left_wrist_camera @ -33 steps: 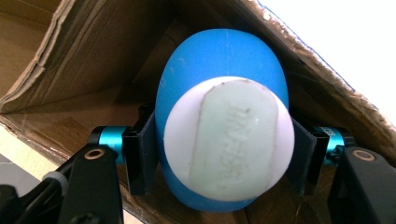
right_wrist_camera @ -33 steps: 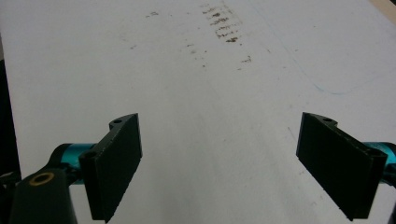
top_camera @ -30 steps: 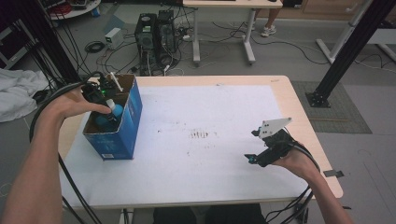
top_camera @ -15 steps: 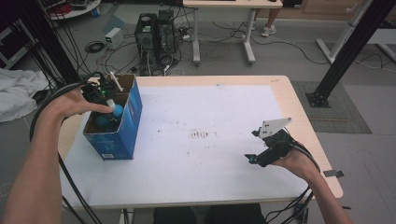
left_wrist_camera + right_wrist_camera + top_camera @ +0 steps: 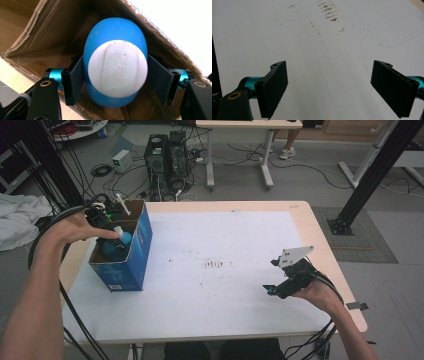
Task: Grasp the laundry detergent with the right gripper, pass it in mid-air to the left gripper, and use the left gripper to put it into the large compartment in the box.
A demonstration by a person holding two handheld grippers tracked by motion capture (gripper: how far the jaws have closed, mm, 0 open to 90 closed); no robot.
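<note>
Blue cardboard box (image 5: 131,251) stands open-topped at the left side of the table (image 5: 305,227); inside it a blue bottle (image 5: 113,32) with a white cap (image 5: 117,68), cap end facing my left gripper's camera. My left gripper (image 5: 102,220) reaches into the box; its jaws have just been opening a little and now flank the bottle, the left pad against it, the right pad with a slight gap, so no firm grip. My right gripper (image 5: 337,87) hovers over the white table cover (image 5: 317,50) at the near right, jaws wide apart, holding nothing.
</note>
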